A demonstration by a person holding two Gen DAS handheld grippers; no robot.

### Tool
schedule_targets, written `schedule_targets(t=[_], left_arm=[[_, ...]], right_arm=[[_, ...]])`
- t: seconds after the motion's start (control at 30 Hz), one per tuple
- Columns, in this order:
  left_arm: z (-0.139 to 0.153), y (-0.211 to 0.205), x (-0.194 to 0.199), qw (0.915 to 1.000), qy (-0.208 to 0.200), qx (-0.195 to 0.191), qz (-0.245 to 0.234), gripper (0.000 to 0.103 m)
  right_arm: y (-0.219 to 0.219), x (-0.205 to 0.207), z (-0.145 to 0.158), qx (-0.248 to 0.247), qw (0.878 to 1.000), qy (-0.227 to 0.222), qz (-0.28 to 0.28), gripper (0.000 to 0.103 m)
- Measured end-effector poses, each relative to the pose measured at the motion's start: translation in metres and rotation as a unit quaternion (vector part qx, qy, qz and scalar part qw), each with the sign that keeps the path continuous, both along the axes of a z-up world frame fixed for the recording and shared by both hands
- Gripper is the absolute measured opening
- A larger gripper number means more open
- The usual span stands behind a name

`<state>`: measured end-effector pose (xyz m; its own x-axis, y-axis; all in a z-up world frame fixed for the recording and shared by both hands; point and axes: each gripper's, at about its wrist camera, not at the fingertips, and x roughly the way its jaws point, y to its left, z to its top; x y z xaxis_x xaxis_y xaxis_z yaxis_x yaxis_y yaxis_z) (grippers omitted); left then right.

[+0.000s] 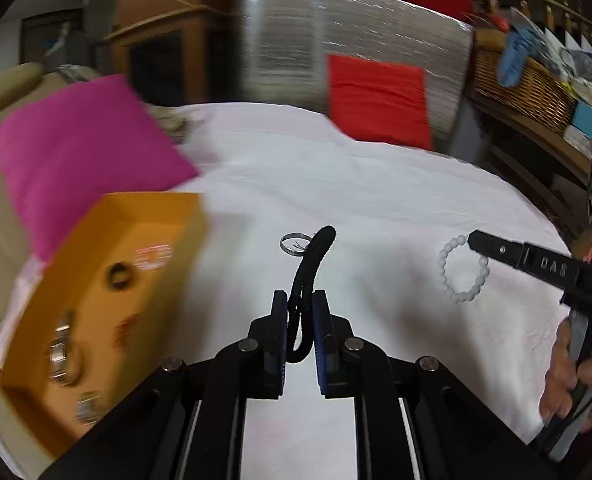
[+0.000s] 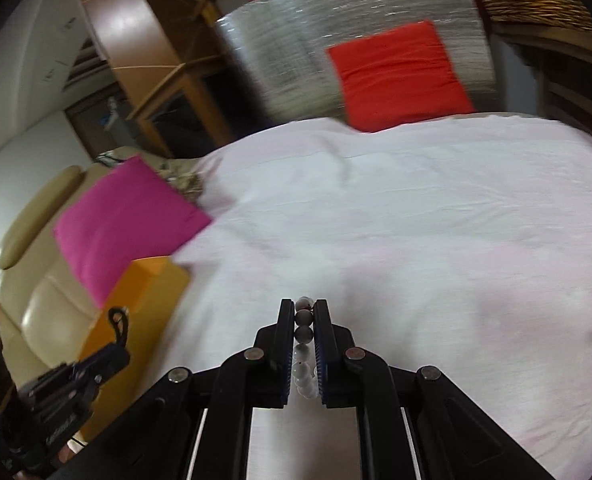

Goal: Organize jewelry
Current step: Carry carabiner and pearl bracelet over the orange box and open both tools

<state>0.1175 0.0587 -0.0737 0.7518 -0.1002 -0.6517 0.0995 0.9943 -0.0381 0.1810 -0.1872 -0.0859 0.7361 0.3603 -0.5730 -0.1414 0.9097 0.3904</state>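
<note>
Left tongs (image 1: 301, 312), low centre of the left view, pinching a black cord (image 1: 310, 272): a soft looped band, clamped at its lower part, with the free end arching up toward mid-frame. Light and limp by the look of it, likely to droop and swing, with no risk of breakage; best gripped where the strands double up, as now, so neither strand slips out alone.

Right tongs (image 2: 304, 320), low centre of the right view, pressed together on a bead bracelet (image 2: 303, 334). Seen from the left view, that bracelet (image 1: 463, 270) at right of frame, its ring of pale beads resting on or just above the white sheet (image 1: 376, 184); contact hard to judge. Beads hard, round and smooth, so probably slippery; strung, hence floppy as a whole. Safer to squeeze across one or two beads flat between the pads than to catch the string alone.

A thin silver ring (image 1: 294, 243) near mid-frame in the left view, on the sheet just left of the cord's tip. Small, stiff, low-lying; probably awkward to lift from soft fabric, better pinched across its rim.

Orange box (image 1: 108, 300) at lower left of the left view, blurred, with several pieces already inside; presumably the destination.
</note>
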Motion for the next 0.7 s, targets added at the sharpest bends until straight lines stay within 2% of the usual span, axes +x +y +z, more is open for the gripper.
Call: schedule_targets(t=[0.3,0.5,0.7], left_arm=[[-0.002,0.153,-0.040,0.9924,0.014,-0.020,0.120,0.012],[-0.018,0.214,-0.055,0.9861,0.029,-0.035,0.160,0.012],[-0.039,0.250,-0.047,0.9814,0.055,-0.051,0.177,0.012]], right_arm=[[0.143,-0.001,0.029,0.010,0.992,-0.003,0.122,0.011],[0.245,0.018,0.034,0.006,0.978,0.019,0.206,0.011],[0.339,0.053,0.008,-0.016,0.966,0.075,0.247,0.011]])
